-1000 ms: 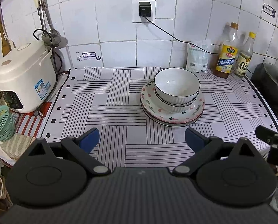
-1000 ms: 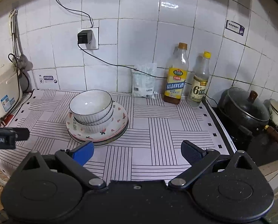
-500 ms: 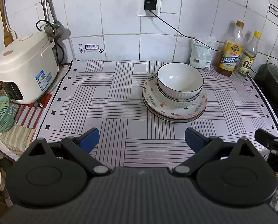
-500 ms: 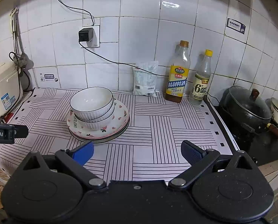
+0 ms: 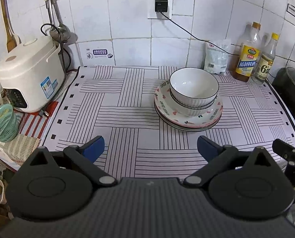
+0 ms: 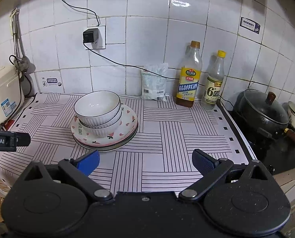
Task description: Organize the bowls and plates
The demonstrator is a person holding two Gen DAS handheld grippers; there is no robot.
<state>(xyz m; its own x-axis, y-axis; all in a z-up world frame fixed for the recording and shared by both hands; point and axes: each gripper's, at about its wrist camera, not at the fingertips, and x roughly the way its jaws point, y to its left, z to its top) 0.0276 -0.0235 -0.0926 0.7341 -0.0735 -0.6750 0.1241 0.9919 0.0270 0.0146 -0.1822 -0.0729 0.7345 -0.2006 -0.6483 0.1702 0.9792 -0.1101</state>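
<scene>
Your left gripper [image 5: 151,147] and right gripper [image 6: 145,161] both hang open and empty; the stacked bowls [image 5: 194,88] sit on plates [image 5: 187,119] at centre frame.

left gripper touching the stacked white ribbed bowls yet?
Apart. The left wrist view shows the left gripper open, with a stretch of bare striped mat between its blue fingertips and the white ribbed bowls on the heart-patterned plates.
</scene>
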